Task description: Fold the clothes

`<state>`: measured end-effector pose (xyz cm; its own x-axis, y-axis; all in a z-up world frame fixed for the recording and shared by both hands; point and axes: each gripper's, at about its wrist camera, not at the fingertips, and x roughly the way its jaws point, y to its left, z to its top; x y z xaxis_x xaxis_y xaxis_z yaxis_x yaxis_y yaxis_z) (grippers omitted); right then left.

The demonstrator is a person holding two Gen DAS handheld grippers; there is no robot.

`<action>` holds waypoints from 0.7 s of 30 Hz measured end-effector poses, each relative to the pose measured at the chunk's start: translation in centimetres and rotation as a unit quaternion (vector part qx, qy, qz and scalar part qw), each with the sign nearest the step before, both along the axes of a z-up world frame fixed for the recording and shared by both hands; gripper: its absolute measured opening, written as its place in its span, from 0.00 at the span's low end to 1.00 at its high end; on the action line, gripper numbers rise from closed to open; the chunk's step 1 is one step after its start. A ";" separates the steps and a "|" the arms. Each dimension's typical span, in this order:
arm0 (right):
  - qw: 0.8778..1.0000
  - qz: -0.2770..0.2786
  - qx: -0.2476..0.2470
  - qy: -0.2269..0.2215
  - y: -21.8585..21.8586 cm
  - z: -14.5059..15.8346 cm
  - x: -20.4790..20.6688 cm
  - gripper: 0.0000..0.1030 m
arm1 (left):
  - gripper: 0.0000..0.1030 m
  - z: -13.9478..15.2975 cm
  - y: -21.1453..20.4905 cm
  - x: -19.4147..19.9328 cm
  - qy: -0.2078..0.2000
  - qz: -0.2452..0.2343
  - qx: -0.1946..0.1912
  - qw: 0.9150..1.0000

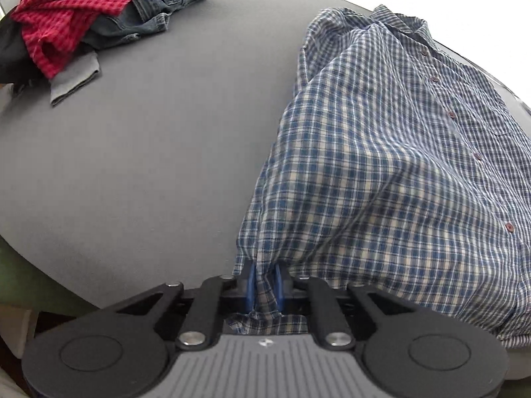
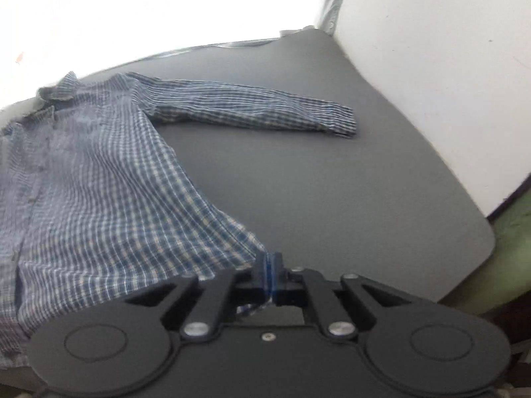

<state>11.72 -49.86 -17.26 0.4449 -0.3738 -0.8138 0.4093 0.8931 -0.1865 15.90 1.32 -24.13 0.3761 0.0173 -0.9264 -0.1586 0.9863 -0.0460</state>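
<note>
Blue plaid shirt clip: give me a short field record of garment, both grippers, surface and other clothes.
garment: blue plaid shirt, spread front-up, buttons visible, one sleeve stretched out flat
left gripper: shut on hem corner
right gripper: shut on other hem corner
surface: grey table
other clothes: red checked garment and jeans piled at far corner

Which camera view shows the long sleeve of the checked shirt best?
The right wrist view: the sleeve lies stretched flat on the grey table, visible from shoulder to cuff. The left wrist view shows the checked shirt with its buttons and collar, but not that outstretched sleeve.
</note>
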 end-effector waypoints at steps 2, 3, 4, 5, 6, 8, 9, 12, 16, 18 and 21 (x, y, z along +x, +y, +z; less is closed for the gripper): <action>0.999 -0.001 -0.012 0.041 -0.1 -1.7 0.4 0.02 | 0.17 -0.3 -0.5 0.1 0.007 -0.013 0.014 1.000; 0.998 0.002 -0.017 0.053 0.3 -2.5 0.7 0.03 | 0.17 -0.3 -0.7 0.1 0.008 -0.013 0.019 1.000; 0.998 0.006 -0.022 0.064 0.8 -3.2 1.0 0.04 | 0.17 -0.3 -0.6 0.2 0.006 -0.009 0.019 1.000; 0.997 0.019 -0.026 0.067 1.7 -3.5 1.3 0.07 | 0.18 0.0 -0.3 0.2 0.002 -0.002 0.017 1.000; 0.997 0.037 -0.025 0.055 2.8 -3.3 1.7 0.21 | 0.21 0.4 0.0 0.2 -0.005 0.006 0.014 1.000; 0.997 0.073 -0.024 0.030 5.0 -2.8 2.4 0.48 | 0.28 1.3 0.8 0.3 -0.020 0.027 0.002 0.999; 0.995 0.093 -0.015 0.012 6.1 -2.5 3.0 0.55 | 0.32 1.7 1.2 0.4 -0.026 0.039 -0.004 0.999; 0.989 0.147 0.034 -0.010 8.6 -2.4 5.3 0.63 | 0.39 3.0 2.0 0.6 -0.043 0.085 -0.019 0.995; 0.968 0.229 0.097 -0.009 11.9 -3.6 8.5 0.68 | 0.40 4.7 2.5 1.7 -0.062 0.136 -0.028 0.988; 0.957 0.267 0.116 -0.003 13.7 -4.3 10.1 0.68 | 0.41 5.5 2.3 2.8 -0.076 0.140 -0.030 0.987; 0.944 0.297 0.141 0.013 15.7 -5.3 11.8 0.68 | 0.41 6.0 1.9 5.4 -0.080 0.118 -0.029 0.989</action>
